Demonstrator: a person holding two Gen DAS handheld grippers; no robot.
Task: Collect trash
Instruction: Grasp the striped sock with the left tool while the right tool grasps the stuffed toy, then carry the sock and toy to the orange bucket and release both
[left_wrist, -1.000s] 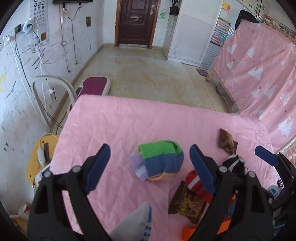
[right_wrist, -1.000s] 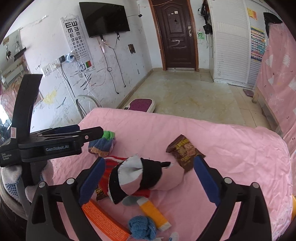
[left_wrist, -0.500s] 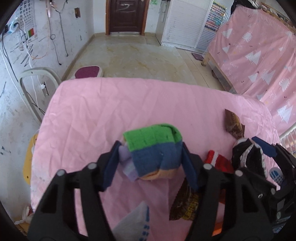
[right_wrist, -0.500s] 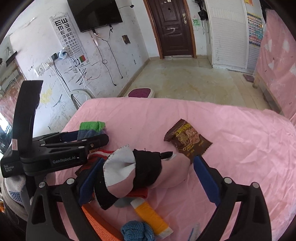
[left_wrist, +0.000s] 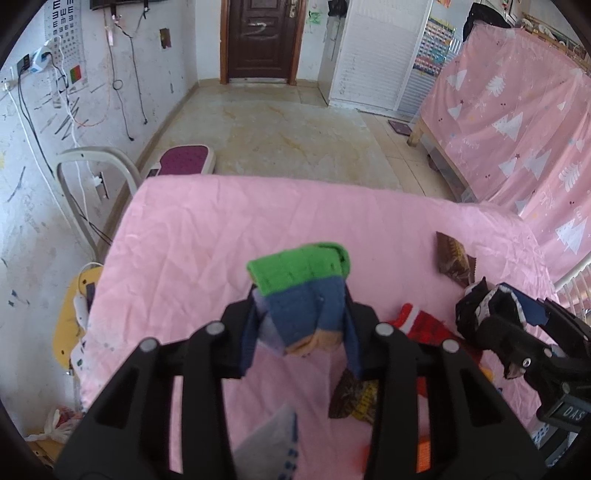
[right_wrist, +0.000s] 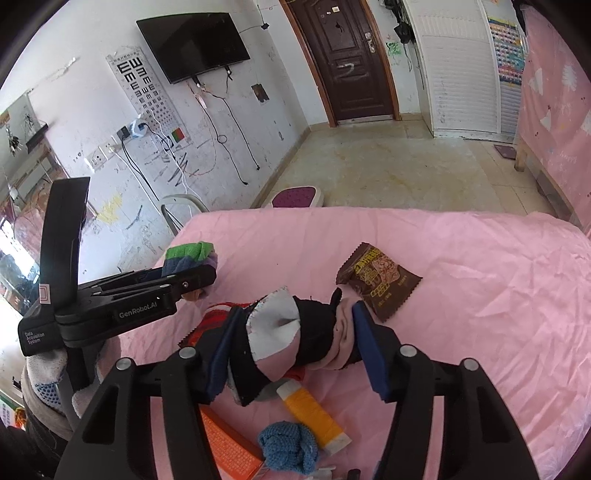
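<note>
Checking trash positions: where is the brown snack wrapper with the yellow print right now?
In the right wrist view, the brown snack wrapper lies flat on the pink bedspread, just beyond the right gripper.

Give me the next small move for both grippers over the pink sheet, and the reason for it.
Probably finish both squeezes before lifting. The left gripper is closing, its pads against the green-and-blue sock; the right gripper is closing around the black, white and pink sock. Both socks seem to sit on the pink sheet, so lifting early could drop them.

Bright, even daylight fills the room — shadows soft, faint sheen on the floor (left_wrist: 295, 133) at twelve o'clock; fisheye edges bend and blacken, nearest gripper parts blur.
</note>
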